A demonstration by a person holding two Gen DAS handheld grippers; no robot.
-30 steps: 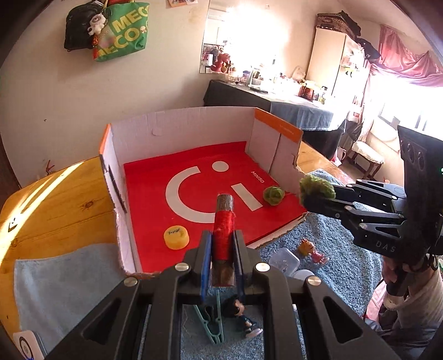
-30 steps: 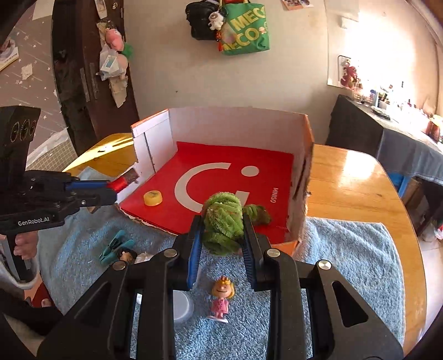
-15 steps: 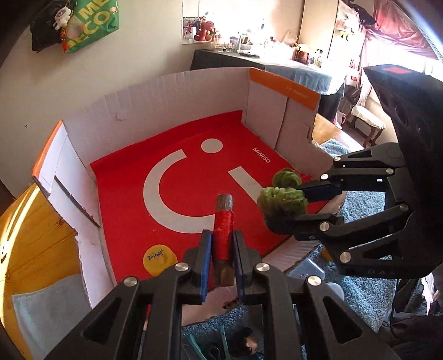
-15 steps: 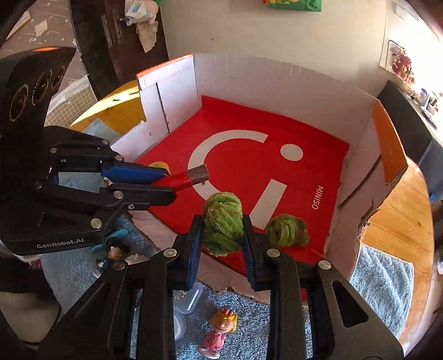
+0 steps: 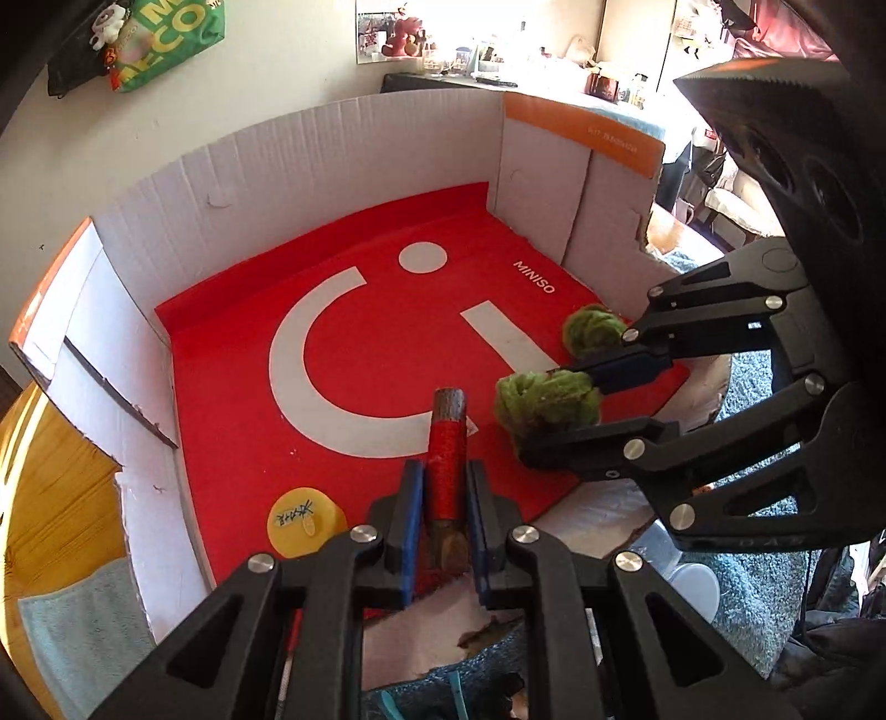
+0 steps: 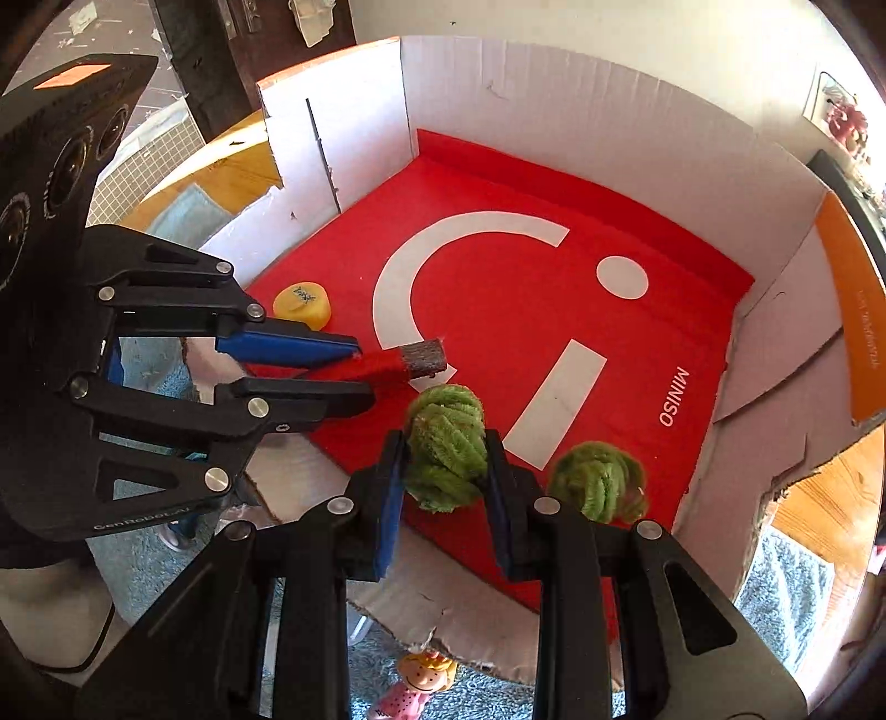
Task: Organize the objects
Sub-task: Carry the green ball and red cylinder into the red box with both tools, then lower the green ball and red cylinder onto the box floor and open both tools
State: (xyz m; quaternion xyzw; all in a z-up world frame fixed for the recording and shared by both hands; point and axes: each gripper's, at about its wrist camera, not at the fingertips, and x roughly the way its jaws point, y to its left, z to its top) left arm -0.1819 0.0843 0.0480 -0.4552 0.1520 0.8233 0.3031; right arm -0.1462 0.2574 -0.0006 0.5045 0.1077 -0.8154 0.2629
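Where floor reads MINISO | box (image 5: pixel 354 144) | GenRobot.AI on left gripper (image 6: pixel 354 376)

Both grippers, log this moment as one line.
left gripper: shut on red stick | right gripper: shut on green ball | both over box

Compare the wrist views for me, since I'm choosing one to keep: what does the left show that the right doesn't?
Only the left wrist view shows the green bag on the wall. Only the right wrist view shows the doll on the blue rug. Both show the box, the yellow cap, the loose green ball, the left hand-held gripper shut on the red stick, and the right hand-held gripper shut on a green ball.
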